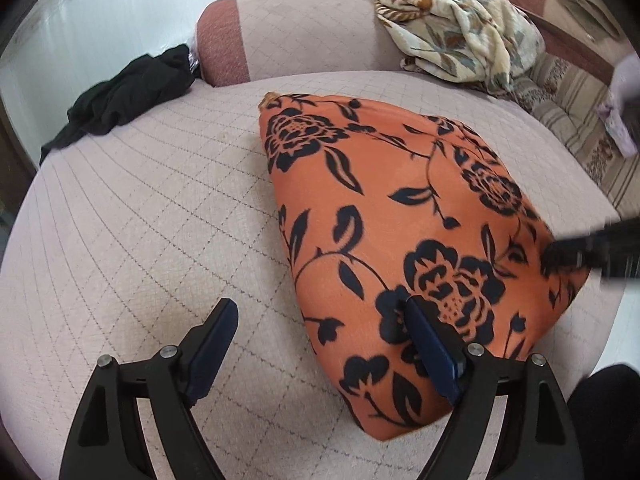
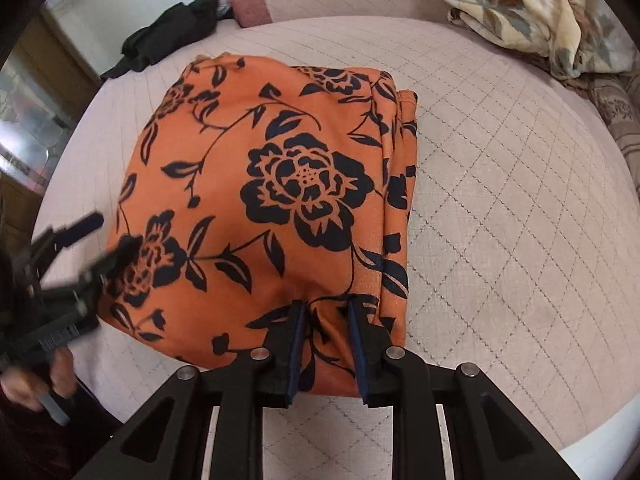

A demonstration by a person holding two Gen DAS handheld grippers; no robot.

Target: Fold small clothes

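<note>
A folded orange cloth with a black flower print lies on the pale quilted sofa seat. My left gripper is open at the cloth's near left edge. Its right finger hangs over the fabric, its left finger over bare seat, and nothing sits between the pads. In the right wrist view my right gripper is shut on the orange cloth at its near edge, with a pucker of fabric pinched between the pads. The left gripper shows blurred at the cloth's left side.
A black garment lies at the seat's back left by a pink bolster. A crumpled cream floral blanket is heaped at the back right, beside a striped patterned cushion. A person's hand holds the left gripper's handle.
</note>
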